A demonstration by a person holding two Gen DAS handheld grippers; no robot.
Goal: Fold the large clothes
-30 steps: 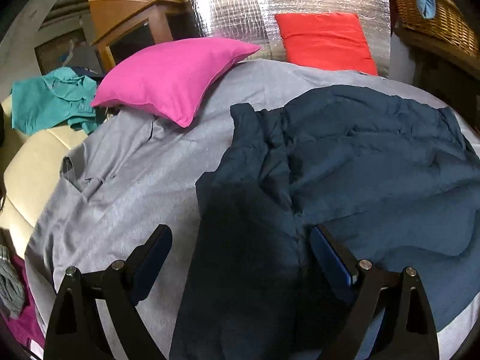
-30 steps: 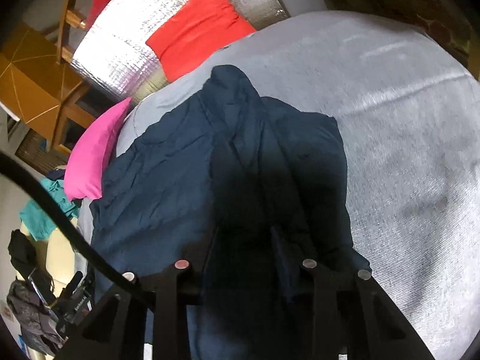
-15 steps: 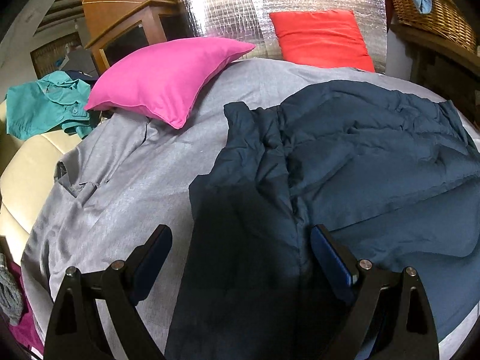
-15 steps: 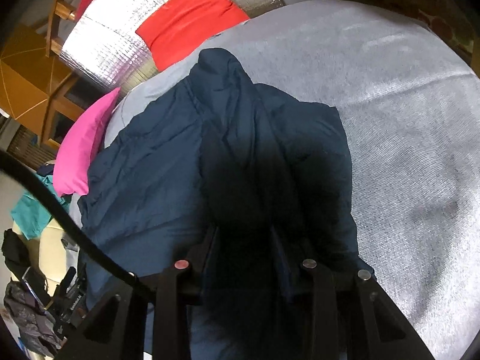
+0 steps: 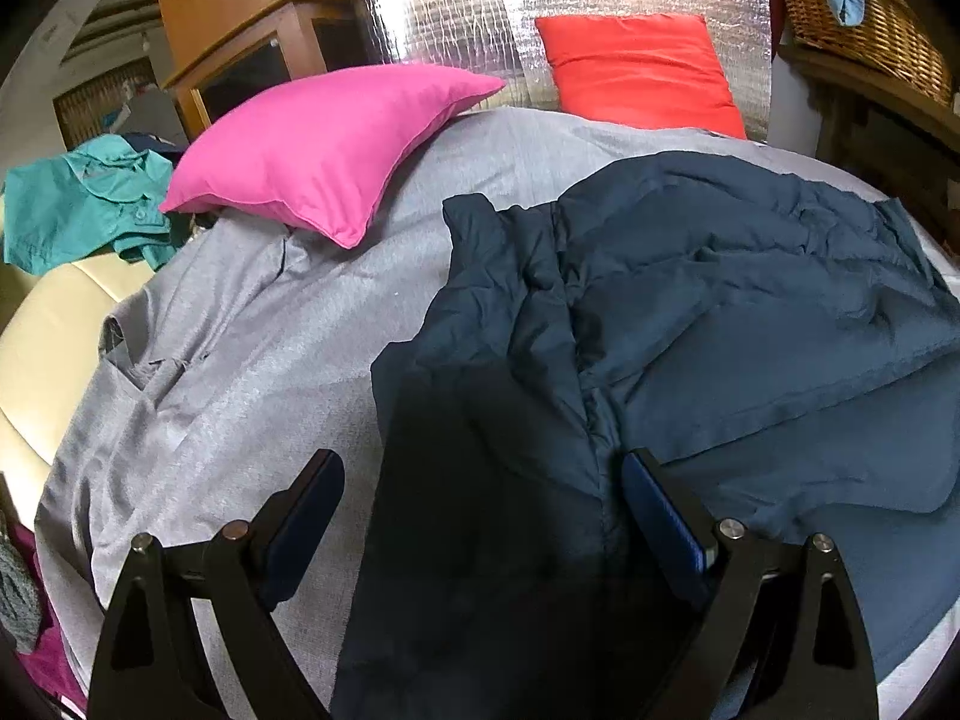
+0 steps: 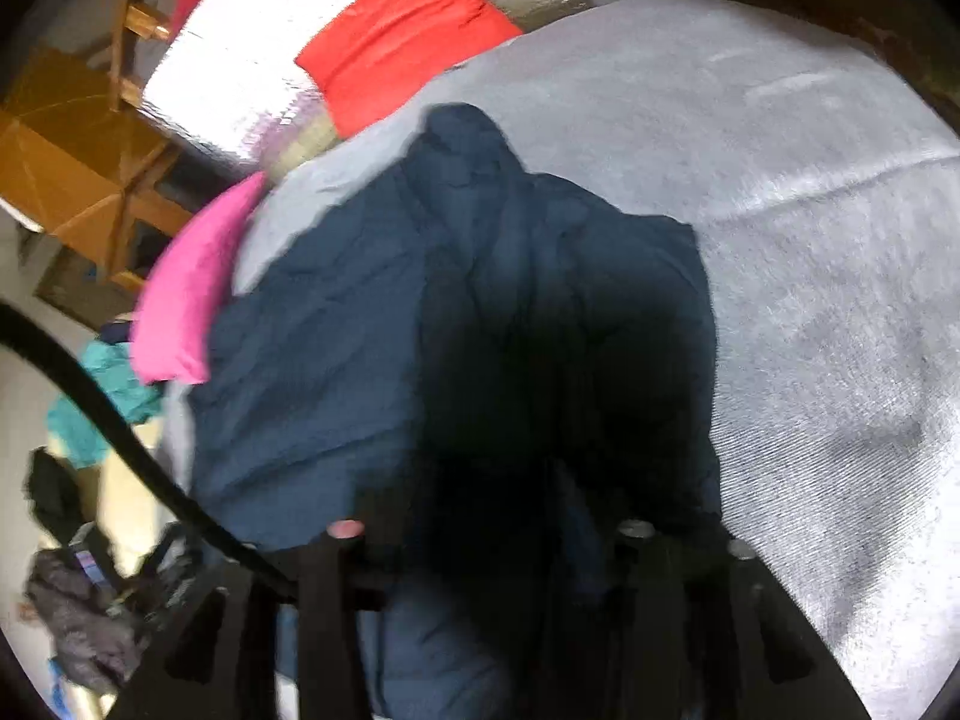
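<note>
A large dark navy garment (image 5: 690, 324) lies crumpled on a grey sheet (image 5: 300, 324); it also shows in the right wrist view (image 6: 420, 330). My left gripper (image 5: 483, 480) is open, its blue-padded jaws wide apart just above the garment's near left part. My right gripper (image 6: 492, 516) is shut on a fold of the navy garment, and the cloth drapes over its fingers and hides the tips.
A pink pillow (image 5: 324, 138) and a red pillow (image 5: 636, 72) lie at the back of the bed against a silver foil panel (image 5: 456, 6). A teal shirt (image 5: 78, 204) lies at the left. A wicker basket (image 5: 864, 18) stands at the back right, a wooden cabinet (image 5: 240, 18) at the back left.
The left gripper has drifted a little left over the garment, still open. The right gripper has moved with the cloth in it, and its view is now blurred.
</note>
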